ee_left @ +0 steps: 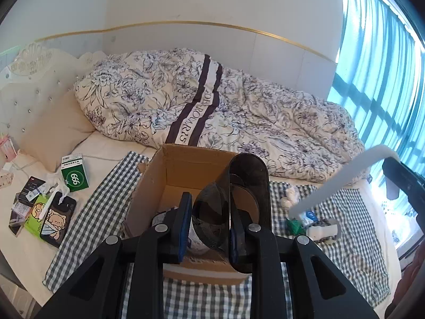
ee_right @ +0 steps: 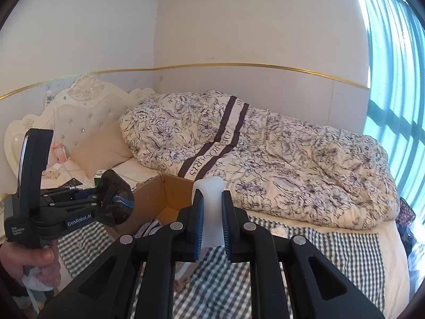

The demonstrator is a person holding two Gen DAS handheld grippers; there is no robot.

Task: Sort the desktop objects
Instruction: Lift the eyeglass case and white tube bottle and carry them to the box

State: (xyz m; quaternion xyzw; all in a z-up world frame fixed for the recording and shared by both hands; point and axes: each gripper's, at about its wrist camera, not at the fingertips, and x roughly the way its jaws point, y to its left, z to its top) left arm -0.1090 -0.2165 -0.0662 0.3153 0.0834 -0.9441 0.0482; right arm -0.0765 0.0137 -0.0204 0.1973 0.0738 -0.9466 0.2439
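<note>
My left gripper is shut on a dark, see-through plastic case and holds it over the open cardboard box on the checked cloth. The box holds some patterned items, partly hidden. The left gripper also shows in the right wrist view with the dark case, left of the box. My right gripper is shut on a white flat plastic piece, held above the cloth to the right of the box. That white piece also shows in the left wrist view.
A green 999 box, a phone with a cartoon case and small packets lie on the bed at left. A white bottle, a green item and a white ball lie on the cloth at right. A floral quilt lies behind.
</note>
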